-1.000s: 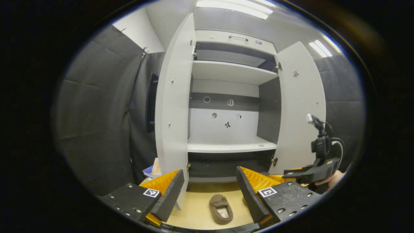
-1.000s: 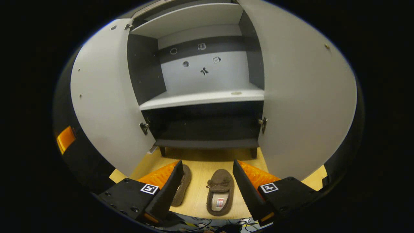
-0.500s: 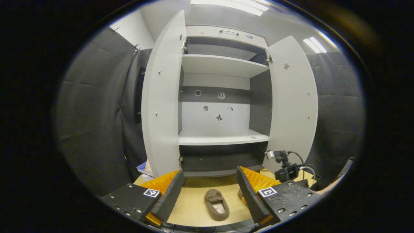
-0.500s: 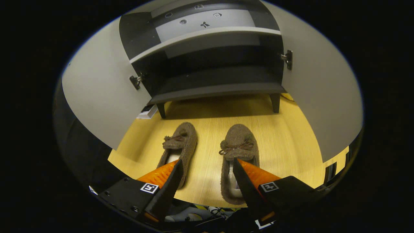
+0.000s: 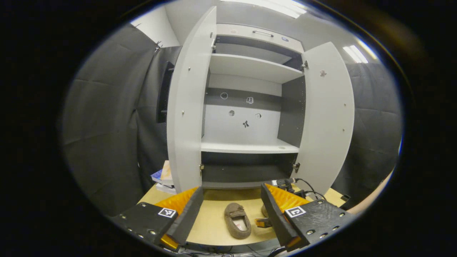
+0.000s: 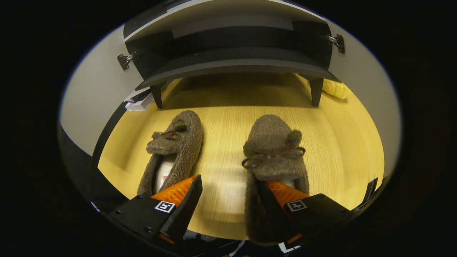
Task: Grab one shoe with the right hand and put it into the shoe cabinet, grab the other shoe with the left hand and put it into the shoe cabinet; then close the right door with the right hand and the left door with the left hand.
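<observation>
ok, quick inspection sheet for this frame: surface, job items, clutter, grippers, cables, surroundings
Surface: pale wood floor board, bare around the shoes.
Job's things: right shoe and left shoe side by side on the floor, toes toward the cabinet; shoe cabinet with left door and right door both open, shelves bare.
Clutter: stacked books beside the left door; a yellow item near the cabinet leg.
Grippers: right gripper open, low over the right shoe, one finger inside its opening; left gripper open, held back.
Cables: black cables by the right door.
Surroundings: black cloth walls, ceiling lights.
</observation>
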Demonstrator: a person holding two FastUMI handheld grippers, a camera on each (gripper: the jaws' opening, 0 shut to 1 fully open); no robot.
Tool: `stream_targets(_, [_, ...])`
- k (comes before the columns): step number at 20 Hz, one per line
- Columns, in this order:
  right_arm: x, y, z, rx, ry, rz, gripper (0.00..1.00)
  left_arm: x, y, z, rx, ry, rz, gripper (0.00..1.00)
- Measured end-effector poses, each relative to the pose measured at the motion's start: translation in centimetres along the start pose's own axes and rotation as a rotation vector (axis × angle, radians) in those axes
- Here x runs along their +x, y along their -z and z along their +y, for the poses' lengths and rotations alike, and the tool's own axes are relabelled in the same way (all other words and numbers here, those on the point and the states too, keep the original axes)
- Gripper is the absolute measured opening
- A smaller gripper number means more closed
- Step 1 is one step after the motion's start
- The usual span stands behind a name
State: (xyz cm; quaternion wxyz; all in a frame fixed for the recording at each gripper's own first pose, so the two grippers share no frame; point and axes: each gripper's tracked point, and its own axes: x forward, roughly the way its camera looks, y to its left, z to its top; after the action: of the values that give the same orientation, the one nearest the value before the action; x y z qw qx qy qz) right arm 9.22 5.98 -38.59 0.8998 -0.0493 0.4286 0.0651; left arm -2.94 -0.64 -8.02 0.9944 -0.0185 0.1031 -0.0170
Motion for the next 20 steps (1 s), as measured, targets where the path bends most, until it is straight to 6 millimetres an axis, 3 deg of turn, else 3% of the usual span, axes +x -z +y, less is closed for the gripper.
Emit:
stream_targets(1, [0.6,-0.3,-0.4,-0.016,0.018,0.000,0.97,0.0,0.0,-0.1,-0.006,0.002,0.002,0.99])
stream_targets(2, [1.2,0.1,-0.7,-0.022,0.034,0.018,0.93,0.0,0.1,-0.1,-0.014,0.004,0.002,0.99])
stream_targets(4, [1.9,-0.3,-1.6,-0.018,0.082,0.001,0.95,0.0,0.3,-0.2,-0.034,0.006,0.007,0.99])
stream_targets(6, [1.9,-0.3,-2.9,-0.023,0.142,0.003,0.69,-0.1,0.6,-0.3,-0.055,0.003,0.012,0.93])
stream_targets(7, [1.8,-0.2,-3.3,-0.026,0.153,0.008,0.46,-0.2,0.8,-0.4,-0.068,0.003,0.016,0.92])
stream_targets(9, [1.7,-0.1,-3.8,-0.022,0.140,0.021,0.22,-0.3,1.3,-0.6,-0.092,0.008,0.026,0.91])
stream_targets(12, [1.6,-0.4,-3.9,0.036,0.096,0.035,0.20,-0.4,1.3,-0.6,-0.092,0.000,0.029,0.89])
stream_targets(13, [1.4,-0.5,-3.8,0.056,0.074,0.031,0.10,-0.5,1.1,-0.6,-0.087,-0.001,0.022,0.94])
stream_targets(15, [0.9,-0.5,-3.9,0.081,0.043,0.039,0.03,-0.4,0.9,-0.6,-0.083,0.002,0.012,0.94])
stream_targets(20, [-1.3,-1.2,-4.1,0.027,0.032,-0.044,0.02,-0.7,0.9,-1.5,-0.066,0.020,0.007,0.94])
